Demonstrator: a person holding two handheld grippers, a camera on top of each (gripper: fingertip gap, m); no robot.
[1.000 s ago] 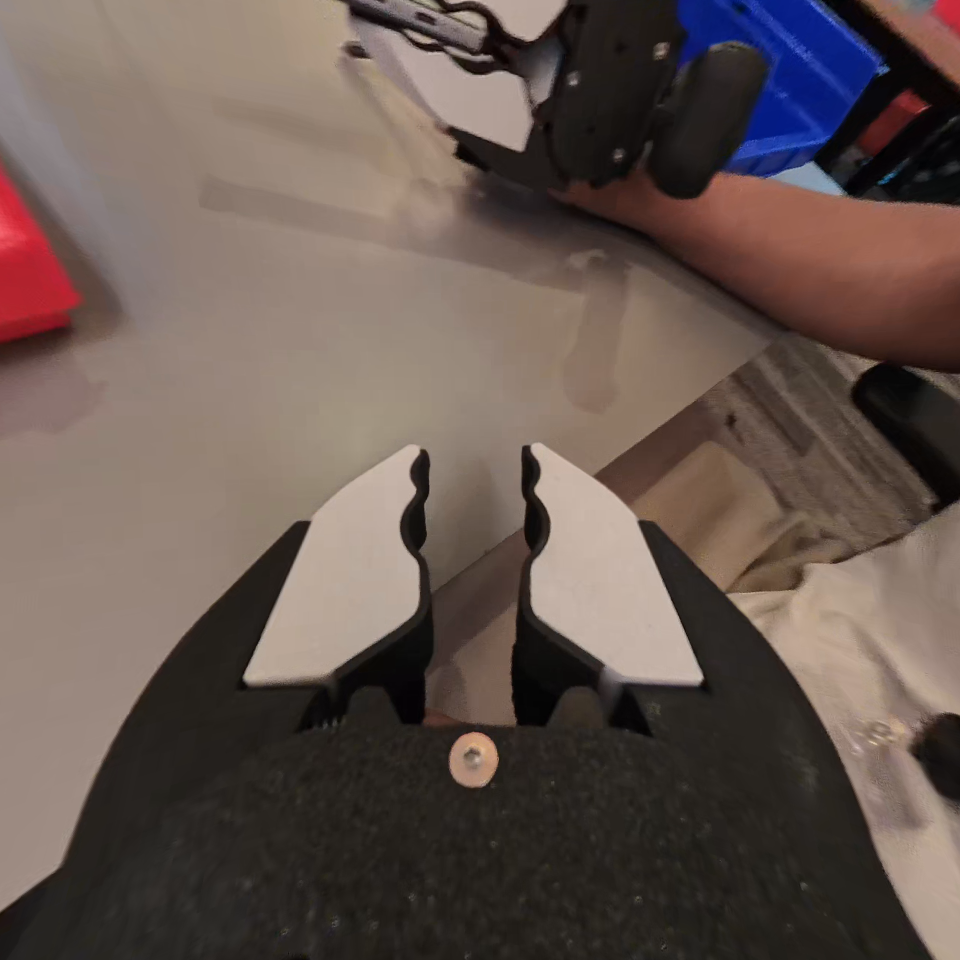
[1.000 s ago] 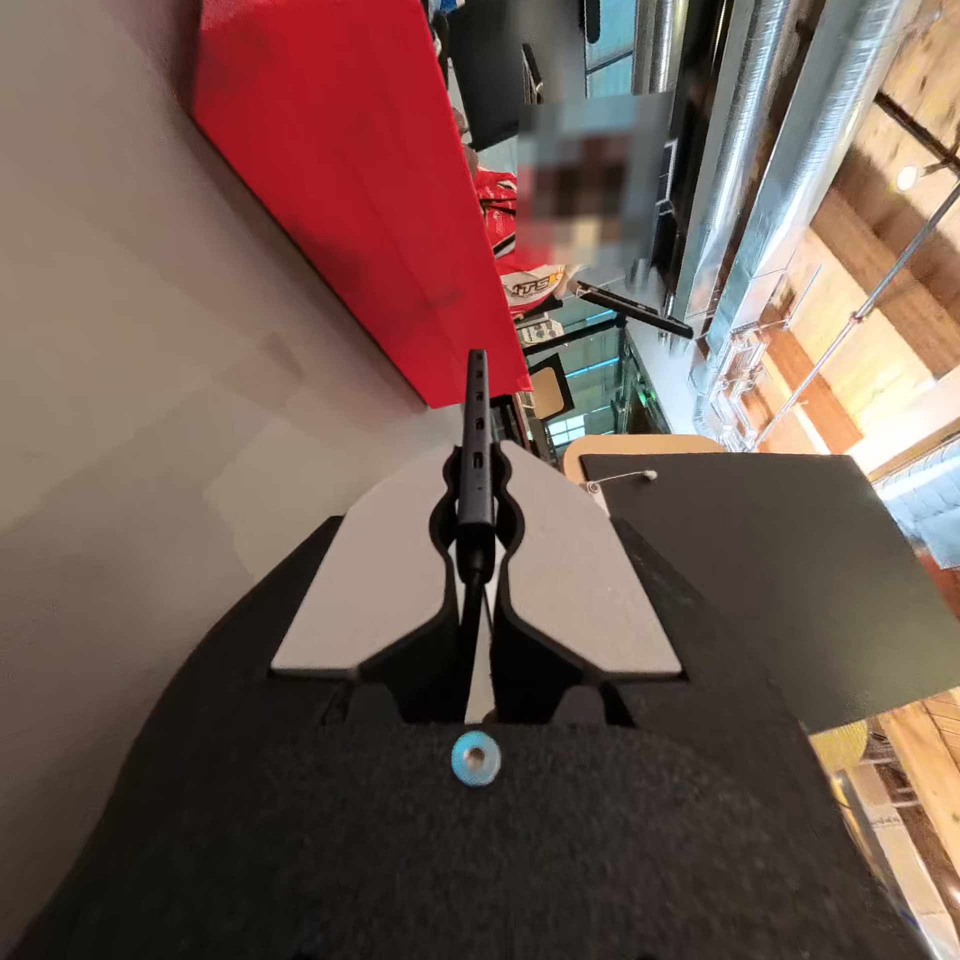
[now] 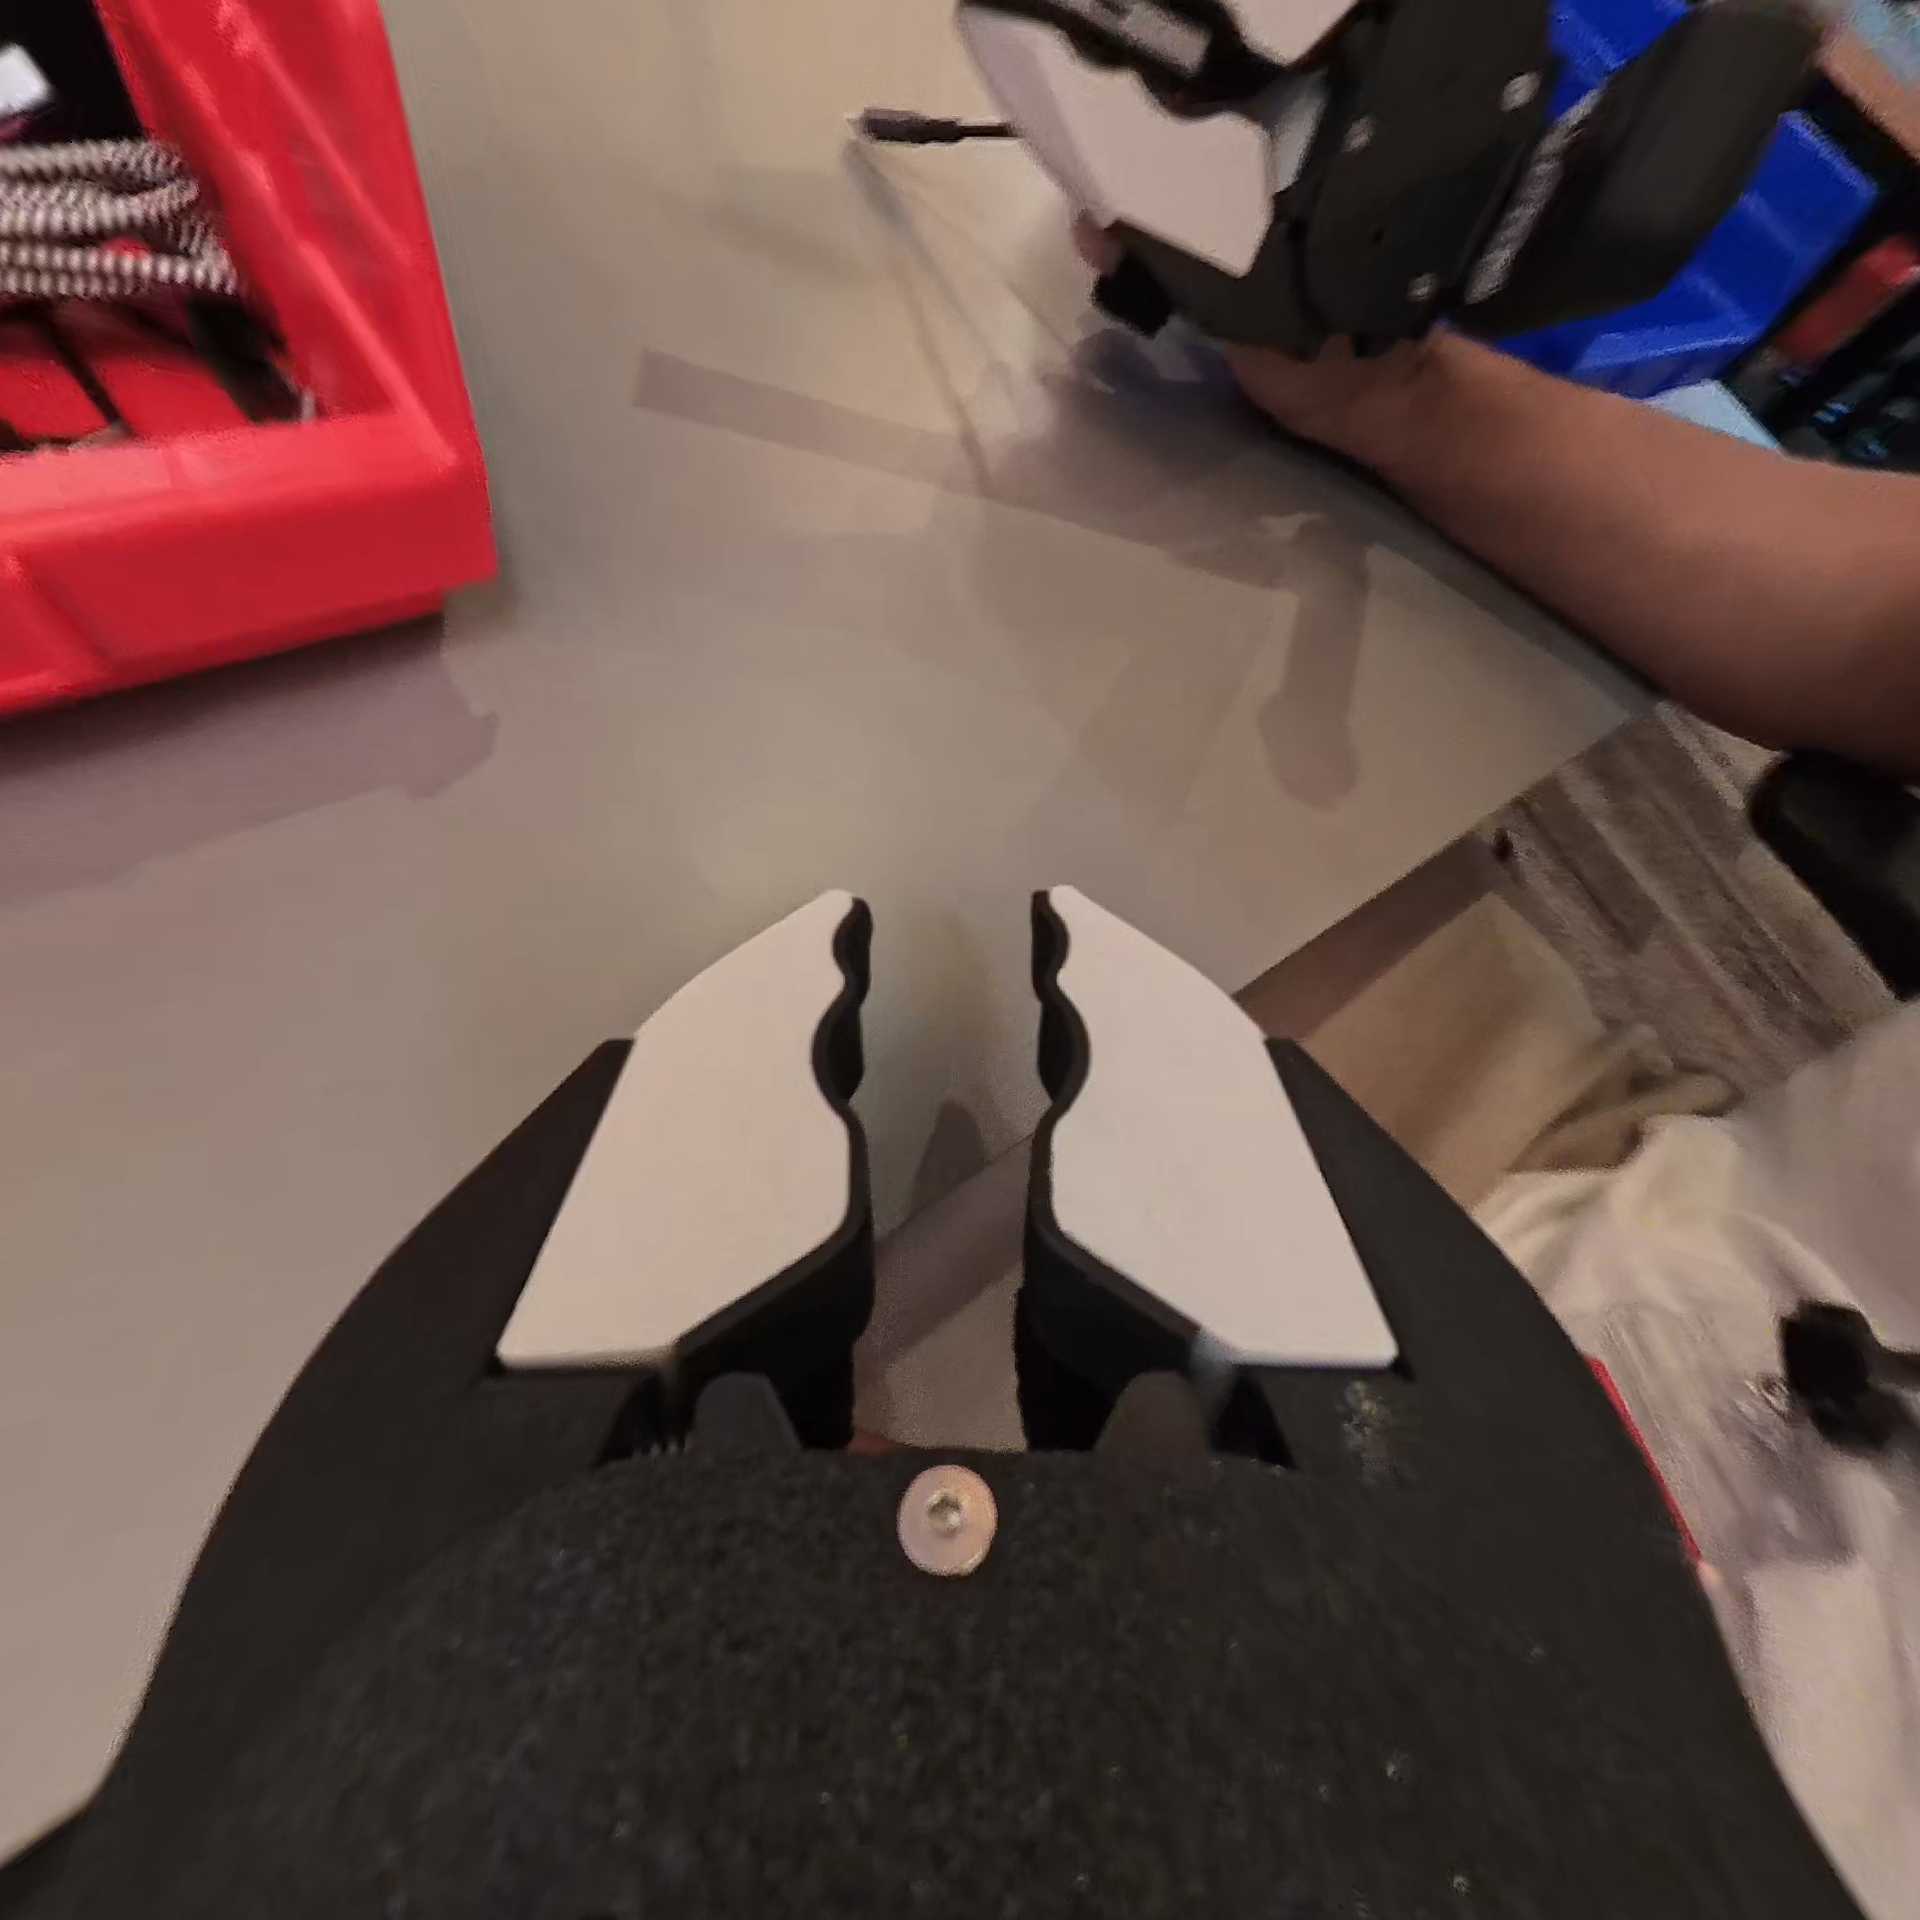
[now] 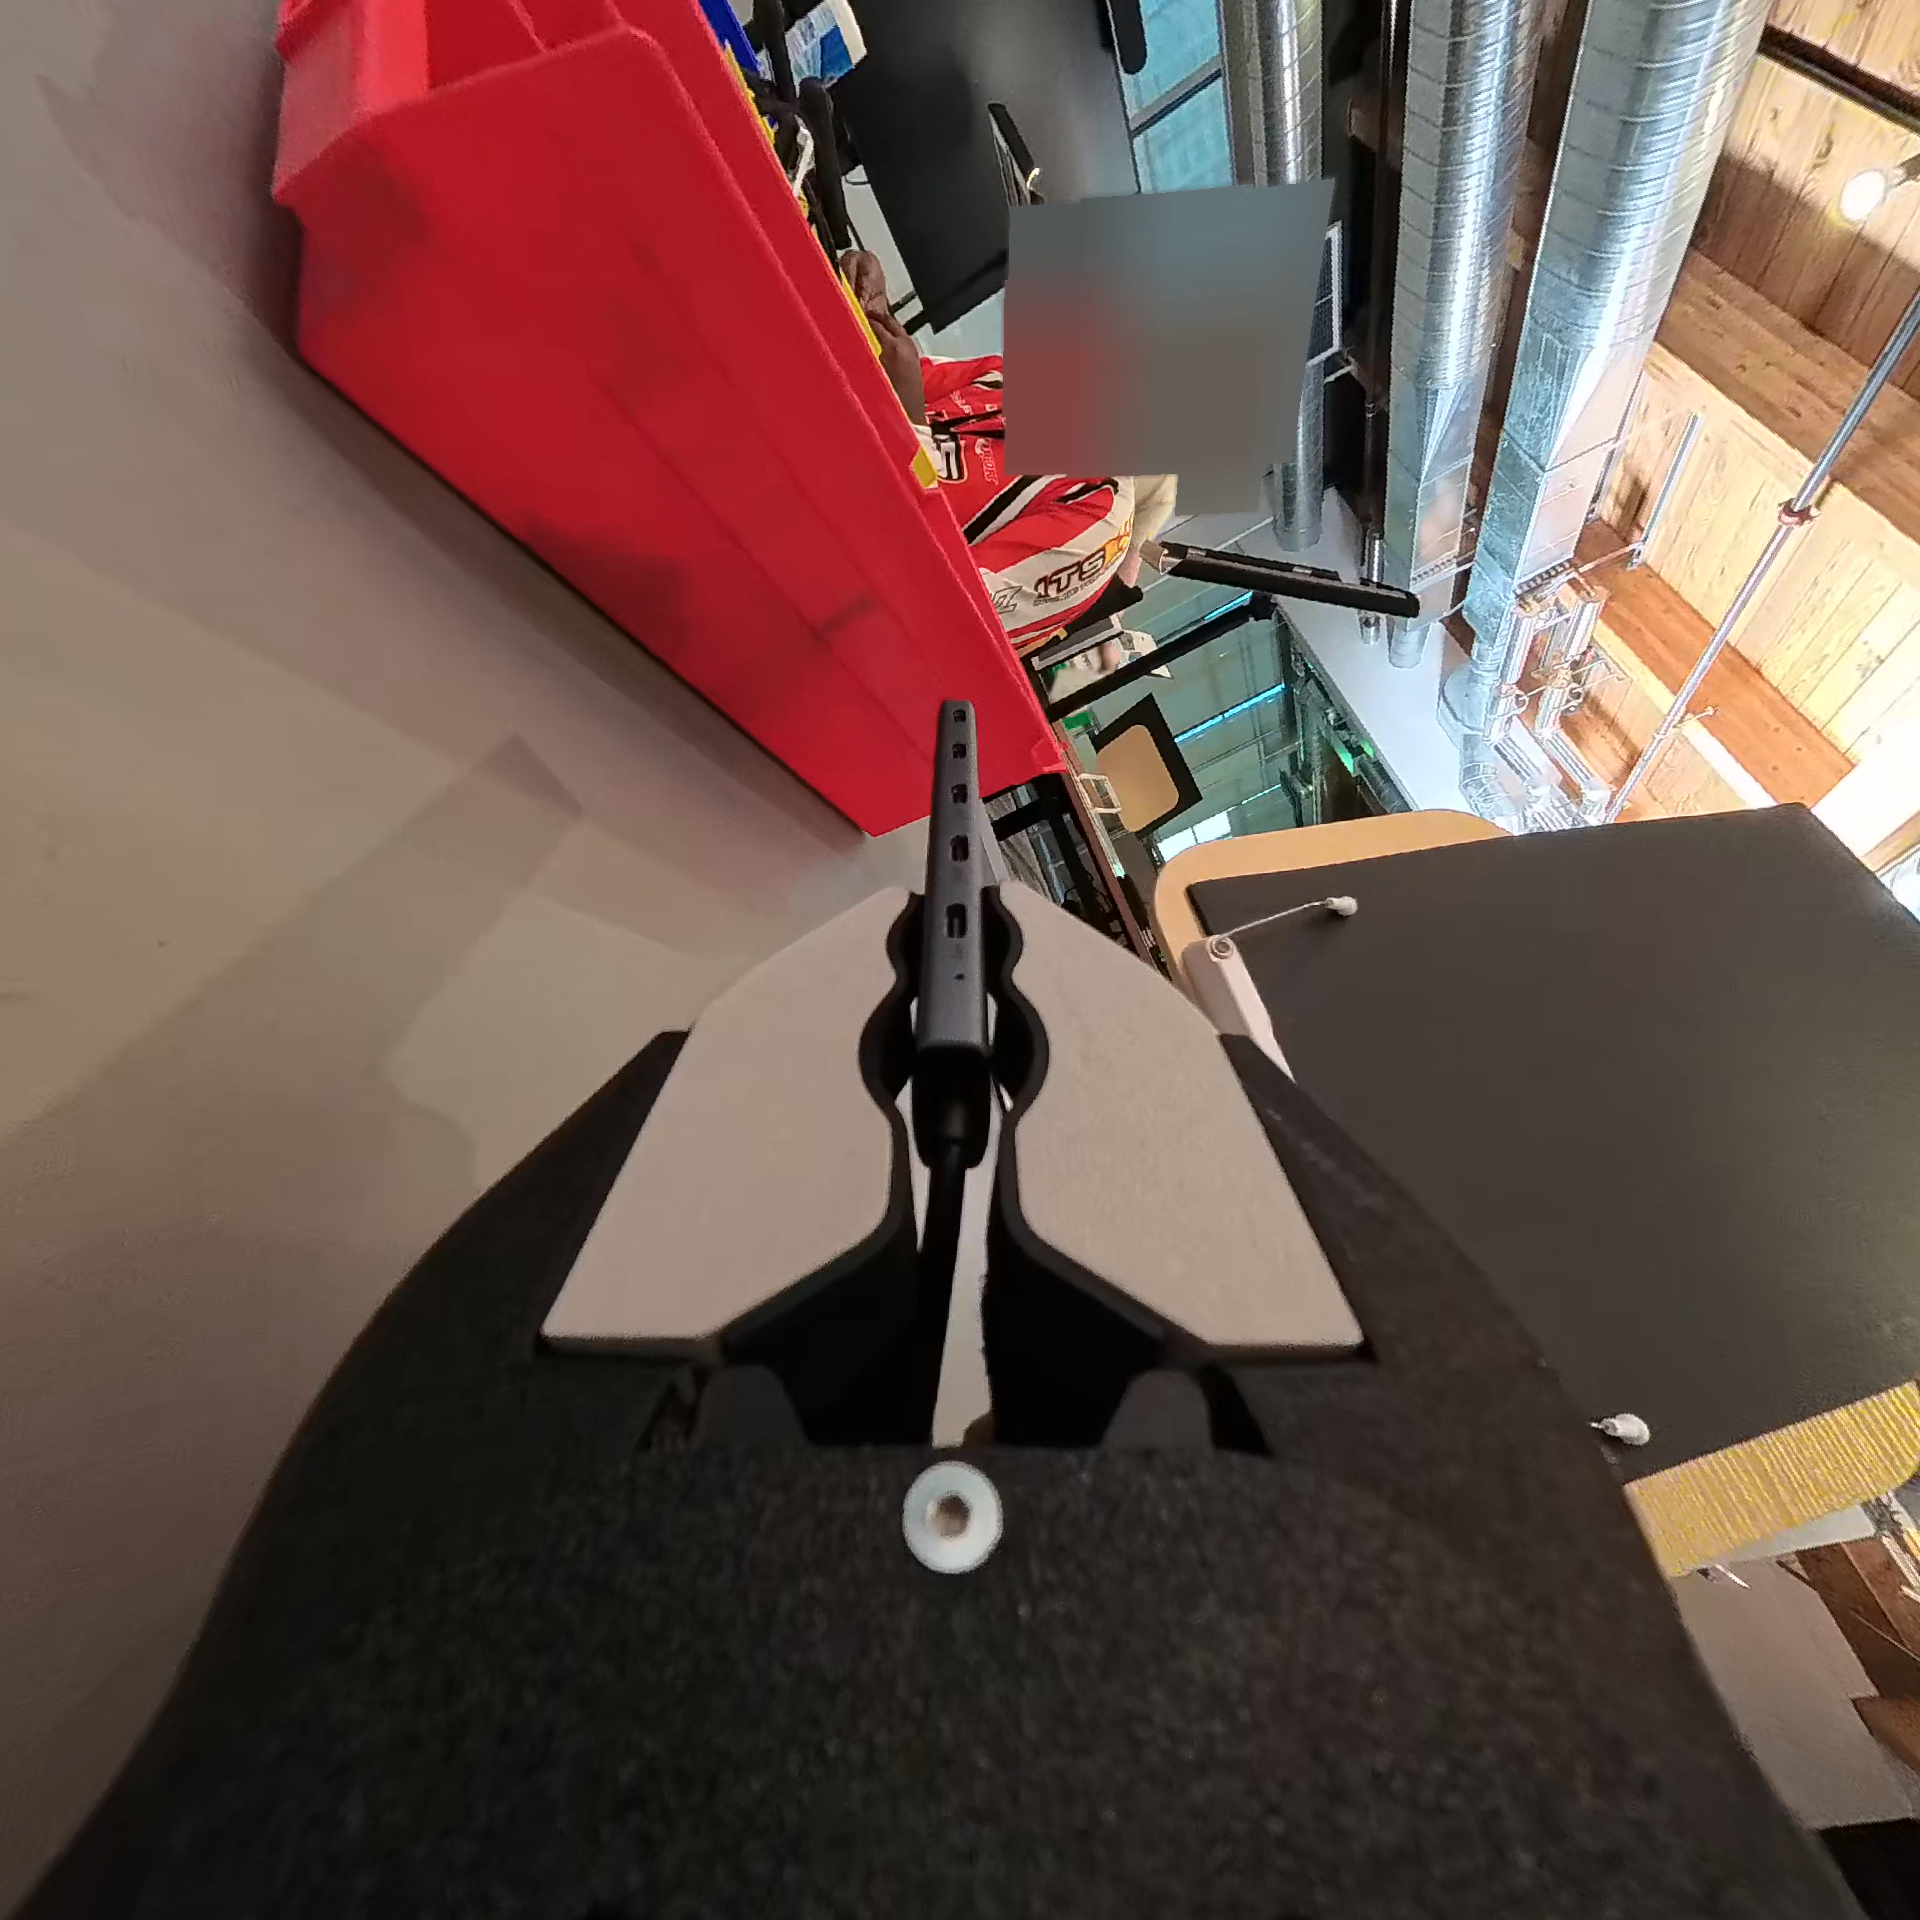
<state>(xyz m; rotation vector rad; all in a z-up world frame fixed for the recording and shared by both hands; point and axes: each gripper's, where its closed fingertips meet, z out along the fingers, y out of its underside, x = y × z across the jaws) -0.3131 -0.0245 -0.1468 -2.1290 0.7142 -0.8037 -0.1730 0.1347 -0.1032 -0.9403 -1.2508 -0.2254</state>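
My right gripper (image 4: 951, 904) is shut on a slim dark grey hub (image 4: 956, 831) with a row of ports along its edge. The hub sticks out past the fingertips, and its black cable (image 4: 951, 1132) runs back between the jaws. This view is rolled sideways, with the grey table (image 4: 208, 831) on the left. In the left wrist view the right gripper (image 3: 1023, 120) is at the top right, held in a hand (image 3: 1340, 400), with the hub's end (image 3: 914, 127) poking out. My left gripper (image 3: 951, 914) is open and empty, low over the table (image 3: 727, 675) near its front edge.
A red bin (image 3: 312, 416) holding striped cords (image 3: 94, 223) stands at the left; it is also ahead of the hub (image 4: 623, 416). A blue bin (image 3: 1714, 270) sits behind the right gripper. A forearm (image 3: 1662, 561) lies along the table's right edge. A person is beyond the table. My right fingertips sit around 20 centimetres from my left ones.
The left wrist view has swung left, bringing the red bin and its cords into sight. The right gripper still holds the hub and has drawn back a little from the red bin.
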